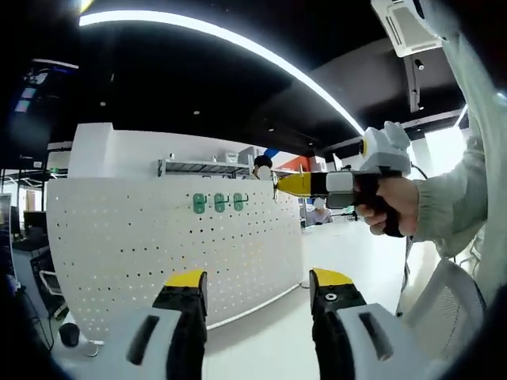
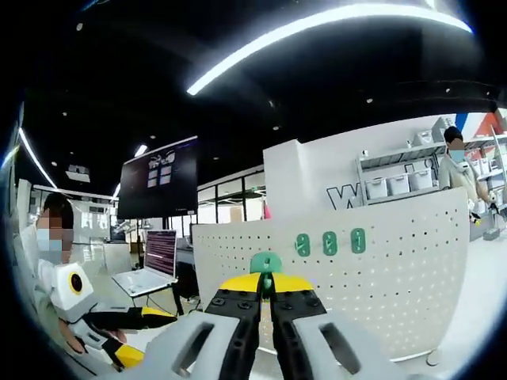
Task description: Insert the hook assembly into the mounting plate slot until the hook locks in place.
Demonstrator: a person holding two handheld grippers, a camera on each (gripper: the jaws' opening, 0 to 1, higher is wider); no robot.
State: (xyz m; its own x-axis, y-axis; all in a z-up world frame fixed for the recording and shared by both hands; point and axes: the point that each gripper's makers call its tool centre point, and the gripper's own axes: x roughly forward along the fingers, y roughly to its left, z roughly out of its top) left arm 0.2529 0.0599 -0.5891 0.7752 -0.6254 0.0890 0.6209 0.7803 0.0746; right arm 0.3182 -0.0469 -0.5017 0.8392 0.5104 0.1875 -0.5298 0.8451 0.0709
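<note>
The pegboard (image 2: 372,261) looked like matt white sheet punched with small holes. The green hooks (image 2: 329,243) on it seemed smooth plastic, faintly glossy. The right tongs (image 2: 266,294) had matt black jaws with yellow tips. The desk (image 1: 269,340) was smooth white, lightly reflective.

There was 1 white pegboard (image 1: 158,237), and 3 green hooks (image 1: 219,203) hung on it in a row. A 4th green hook (image 2: 266,264) sat pinched in the right gripper (image 2: 266,286). There were 2 grippers, counting the left gripper (image 1: 257,289). 1 open laptop (image 2: 150,265) and 1 dark wall screen (image 2: 158,178) stood behind.
</note>
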